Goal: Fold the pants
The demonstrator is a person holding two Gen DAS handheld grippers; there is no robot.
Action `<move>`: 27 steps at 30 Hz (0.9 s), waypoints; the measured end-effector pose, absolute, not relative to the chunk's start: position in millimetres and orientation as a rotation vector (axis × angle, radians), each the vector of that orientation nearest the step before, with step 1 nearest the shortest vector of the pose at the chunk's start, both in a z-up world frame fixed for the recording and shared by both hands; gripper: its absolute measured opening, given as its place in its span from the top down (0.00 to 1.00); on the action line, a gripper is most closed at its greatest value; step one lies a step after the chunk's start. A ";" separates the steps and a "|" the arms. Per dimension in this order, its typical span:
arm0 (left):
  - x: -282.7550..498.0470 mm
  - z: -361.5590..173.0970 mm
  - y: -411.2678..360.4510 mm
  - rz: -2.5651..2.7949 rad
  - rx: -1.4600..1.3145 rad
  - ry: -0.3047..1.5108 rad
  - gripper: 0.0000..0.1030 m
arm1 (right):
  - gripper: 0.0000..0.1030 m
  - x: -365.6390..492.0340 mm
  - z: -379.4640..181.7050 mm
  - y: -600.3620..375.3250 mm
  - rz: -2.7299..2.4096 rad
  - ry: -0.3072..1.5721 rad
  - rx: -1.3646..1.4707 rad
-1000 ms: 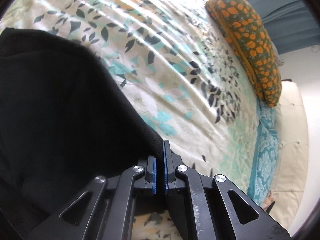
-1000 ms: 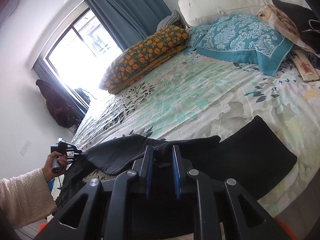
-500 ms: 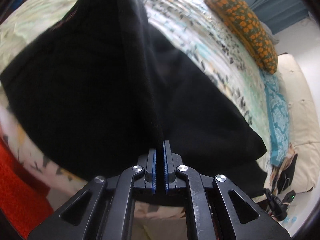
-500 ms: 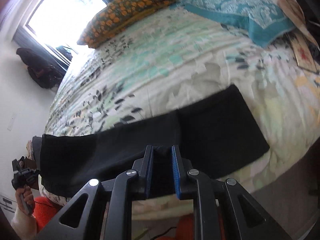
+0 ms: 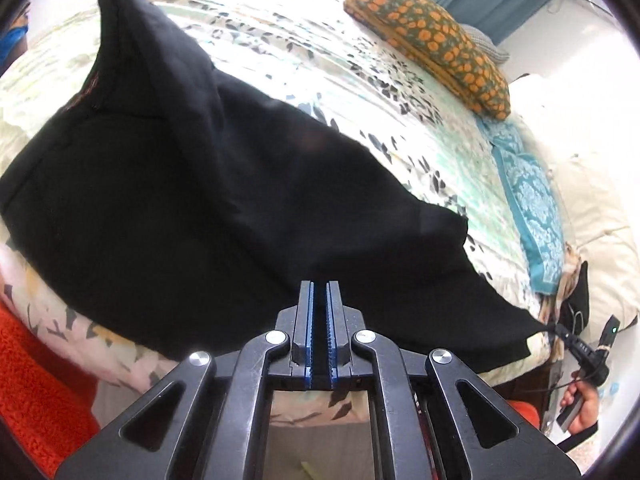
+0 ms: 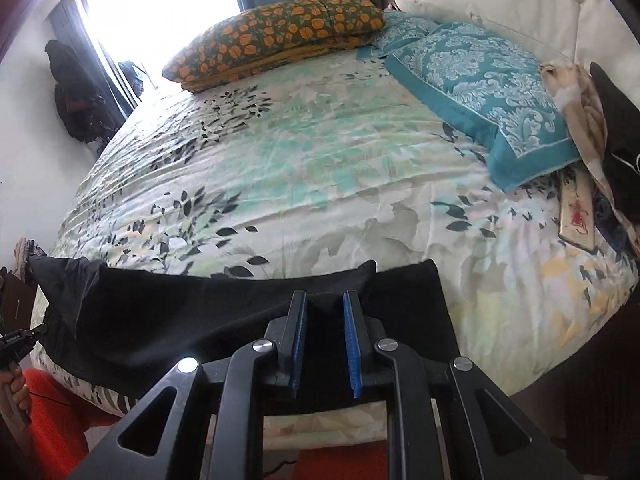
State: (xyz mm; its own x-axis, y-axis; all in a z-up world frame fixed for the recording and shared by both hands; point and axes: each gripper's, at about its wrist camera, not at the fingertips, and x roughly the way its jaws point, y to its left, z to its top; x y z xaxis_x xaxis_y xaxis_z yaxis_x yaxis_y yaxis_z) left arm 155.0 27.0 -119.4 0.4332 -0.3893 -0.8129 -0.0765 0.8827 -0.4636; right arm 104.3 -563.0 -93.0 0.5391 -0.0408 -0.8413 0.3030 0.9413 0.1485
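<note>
**Pants laid long along the near bed edge, both ends pinched**

Black pants (image 6: 224, 316) lie stretched along the bed's near edge, 9 to 3 o'clock in the right wrist view; a second ago they were bunched and lifted, half a second ago flattening out. In the left wrist view the cloth (image 5: 192, 208) now covers most of the frame, where a second ago it filled only the 9 o'clock side. My read: the spread-out step is about done, and the fold comes next.

Left gripper (image 5: 320, 300) jaws pressed together on a thin pants edge, same as before. Right gripper (image 6: 325, 312) jaws a little apart, clamped on a thicker bunch of fabric at the pants' far hem. In the left wrist view the other gripper (image 5: 576, 344) pinches the pants corner at 4 o'clock.

Edges: the near side hangs slightly over the mattress edge at 6 o'clock, so it could slip off. The cloth peaks up at 11 o'clock in the left view, not flat.

Room: the floral bedspread (image 6: 320, 168) is open from 10 to 2 o'clock. Orange-flowered cushion (image 6: 276, 36), teal pillow (image 6: 488, 92) well apart at 12–2.
</note>
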 end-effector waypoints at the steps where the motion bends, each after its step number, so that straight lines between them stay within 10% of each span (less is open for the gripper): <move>1: 156.0 -127.0 36.9 -0.181 -0.502 1.132 0.90 | 0.82 99.3 -103.5 -566.6 -0.225 1.010 0.303; 5: 177.0 -144.2 78.6 -0.069 -0.631 1.157 0.39 | 0.82 67.2 -136.2 -581.8 -0.292 0.990 0.432; 14: 284.1 -138.4 111.3 -0.005 -0.600 1.117 0.16 | 0.82 42.1 -143.4 -590.1 -0.389 0.871 0.565; 16: 300.4 -150.6 114.3 0.041 -0.620 1.164 0.37 | 0.82 43.5 -143.1 -590.3 -0.386 0.873 0.559; 17: 306.3 -157.0 119.4 0.053 -0.667 1.186 0.93 | 0.82 44.4 -143.3 -591.5 -0.381 0.877 0.560; 27: 267.5 -93.8 114.8 -0.110 -0.715 1.049 0.94 | 0.83 86.7 -85.0 -612.6 -0.289 0.780 0.427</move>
